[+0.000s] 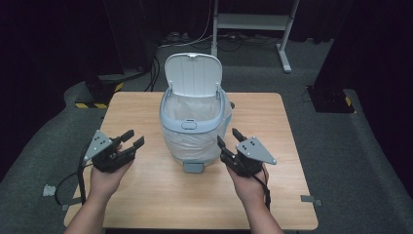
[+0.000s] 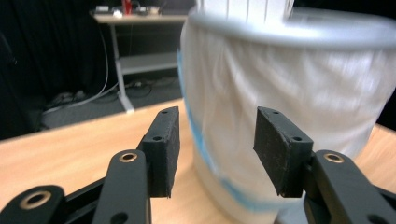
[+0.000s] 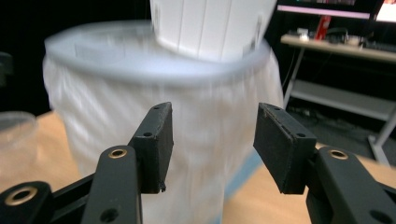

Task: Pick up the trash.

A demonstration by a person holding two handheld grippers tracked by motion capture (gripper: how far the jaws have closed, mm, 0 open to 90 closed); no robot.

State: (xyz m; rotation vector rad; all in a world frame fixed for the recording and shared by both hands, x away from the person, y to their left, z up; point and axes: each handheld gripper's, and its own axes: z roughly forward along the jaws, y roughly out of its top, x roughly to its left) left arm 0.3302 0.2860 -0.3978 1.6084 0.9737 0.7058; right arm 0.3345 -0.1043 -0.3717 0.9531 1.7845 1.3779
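A pale blue pedal bin (image 1: pixel 195 127) stands in the middle of the wooden table (image 1: pixel 146 195). Its white lid (image 1: pixel 193 73) is tipped up, a white liner bag is folded over the rim, and a grey pedal (image 1: pixel 193 167) sticks out at the front. My left gripper (image 1: pixel 132 139) hovers left of the bin, open, with nothing between its pads. My right gripper (image 1: pixel 229 137) hovers at the bin's right front, also open and empty. In the left gripper view the bin (image 2: pixel 289 84) looms close behind the left gripper (image 2: pixel 217 140). In the right gripper view the bin (image 3: pixel 140 93) stands close behind the right gripper (image 3: pixel 212 140).
A white desk frame (image 1: pixel 253 22) stands on the grey floor behind the table. Black stand bases with yellow stripes sit at the far left (image 1: pixel 95 92) and far right (image 1: pixel 331 97). A blurred clear object (image 3: pixel 14 126) lies on the table beyond the bin.
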